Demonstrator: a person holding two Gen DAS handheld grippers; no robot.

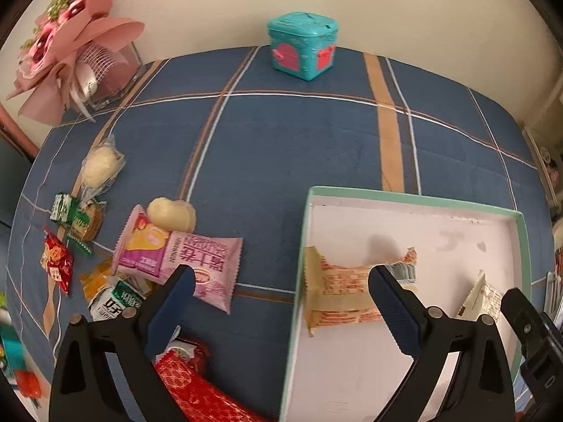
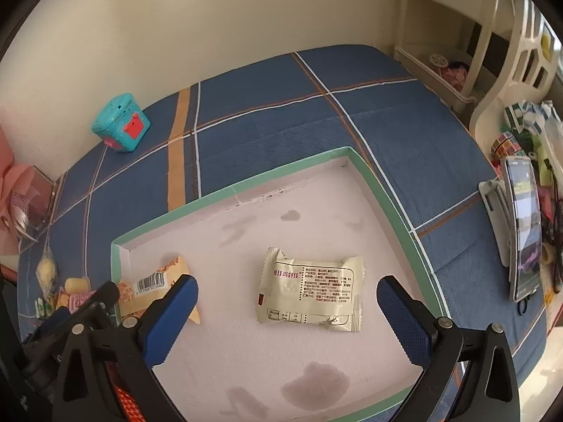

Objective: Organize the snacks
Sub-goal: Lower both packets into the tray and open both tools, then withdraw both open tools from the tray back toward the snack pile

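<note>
Your left gripper (image 1: 281,302) hangs with its blue pads spread wide and nothing between them, straddling the left wall of the mint-rimmed tray (image 1: 415,195). Your right gripper (image 2: 286,311) is likewise spread and empty, poised over the tray's white floor.

Tray contents: an orange-checked snack packet (image 1: 341,295) lies against the left wall, partly over the rim; a cream snack packet (image 2: 311,290) lies flat near the middle, printed back facing up, between the right gripper's pads in that view. Dark stains mark the tray floor.

Unsorted snacks sit on the blue plaid cloth (image 1: 281,147) left of the tray: a pink packet (image 1: 207,267), a pink-and-yellow packet (image 1: 144,246) touching it, two pale clear-wrapped pastries (image 1: 172,212) (image 1: 100,168), green-wrapped pieces (image 1: 75,216), a small red packet (image 1: 58,262), and a red patterned packet (image 1: 197,390) under the left gripper.

Farther back: a teal box (image 1: 304,45) near the wall, a pink bouquet (image 1: 70,45) at far left. A phone on a stand (image 2: 524,228) sits right of the tray.
</note>
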